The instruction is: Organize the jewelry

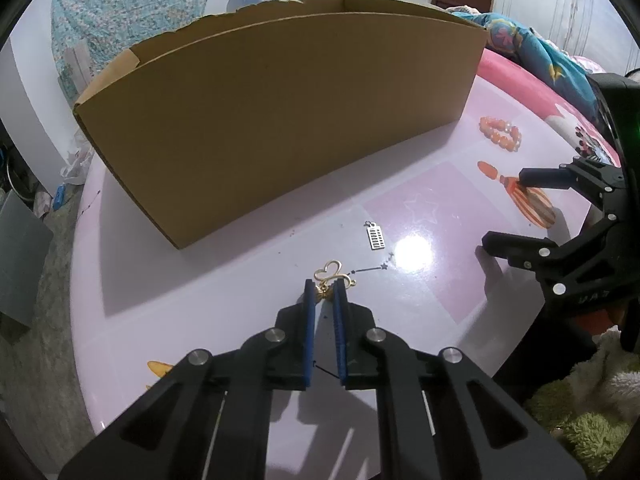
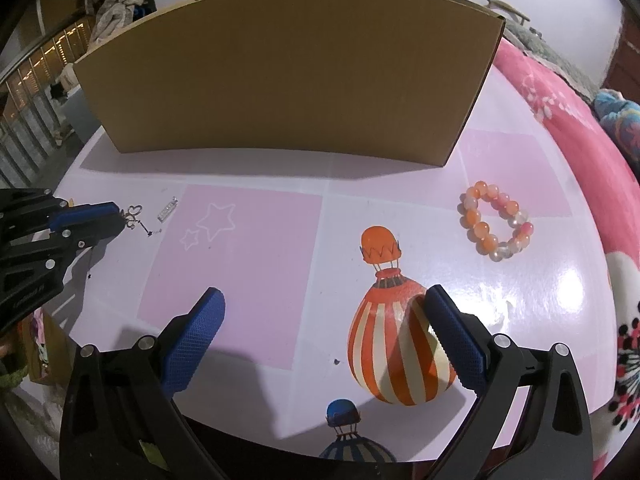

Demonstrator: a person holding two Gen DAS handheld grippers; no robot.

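The gold charm [image 1: 330, 278] is a thin wire heart with small loops under it and a little gold knot at the bottom. It lies on the pink desk [image 1: 224, 280], in front of the cardboard box [image 1: 280, 120]. The left gripper [image 1: 323, 294] has its blue fingers [image 1: 309, 320] almost together, pressed on the lower knot of the charm; the heart sticks out beyond the tips. Just beside it, to the right, a small silver tag [image 1: 376, 236] with slots lies flat, and between them a thin dark chain with stars [image 1: 372, 269]. Farther right, near the box corner, lies an orange bead bracelet [image 2: 496, 222]. The right gripper [image 2: 324, 312] hangs over a printed balloon with its fingers wide apart and nothing between them.
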